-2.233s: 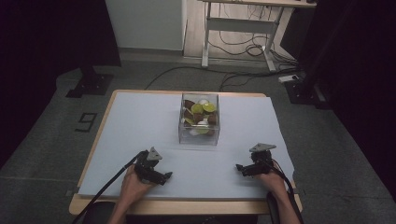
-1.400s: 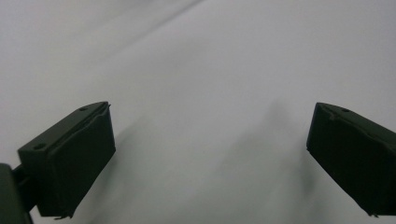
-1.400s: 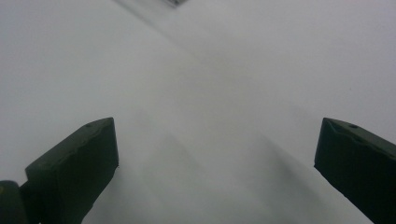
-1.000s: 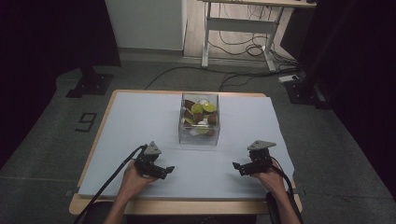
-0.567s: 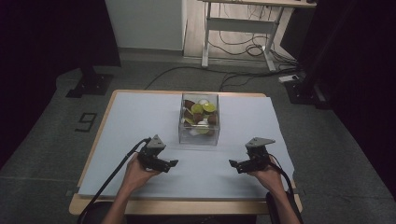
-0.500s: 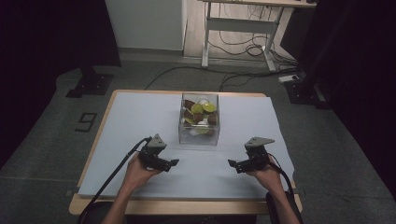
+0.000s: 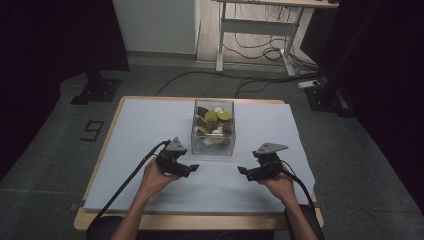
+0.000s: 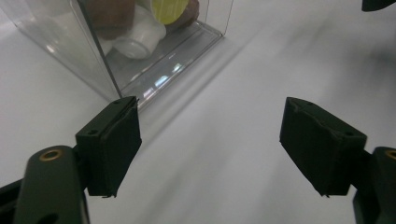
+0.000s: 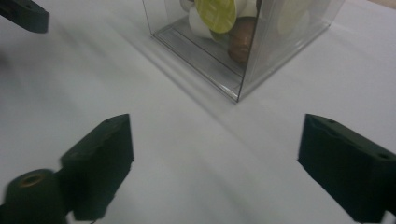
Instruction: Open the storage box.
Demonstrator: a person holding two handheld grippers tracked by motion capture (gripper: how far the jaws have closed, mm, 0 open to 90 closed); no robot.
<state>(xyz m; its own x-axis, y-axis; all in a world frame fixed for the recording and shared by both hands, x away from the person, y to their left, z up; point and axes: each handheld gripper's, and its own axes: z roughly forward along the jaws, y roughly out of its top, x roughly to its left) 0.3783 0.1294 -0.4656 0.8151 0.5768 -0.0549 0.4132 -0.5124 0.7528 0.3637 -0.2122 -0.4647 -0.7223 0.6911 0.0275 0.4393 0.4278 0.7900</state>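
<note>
A clear plastic box (image 7: 213, 131) stands at the middle of the table. It holds several coffee capsules, some yellow-lidded (image 7: 212, 116), some brown, some white. My left gripper (image 7: 193, 168) hovers over the sheet just left of the box's near corner. Its jaws are open with nothing between them and have just been closing a little. My right gripper (image 7: 242, 171) hovers to the box's near right, facing the left one, also open and empty, and its jaws have just narrowed too. The left gripper view has the box (image 8: 116, 56) beyond my jaws (image 8: 210, 135). The right gripper view has the box (image 9: 252, 51) ahead of my gripper (image 9: 215, 140).
A white sheet (image 7: 150, 120) covers the wooden table (image 7: 100, 220). Cables trail from both grippers off the near edge. Beyond the table lie floor cables (image 7: 250, 52), a desk frame (image 7: 220, 45) and black stand bases (image 7: 95, 92).
Both hands have risen and moved forward toward the box and inward toward each other. The box has not moved.
</note>
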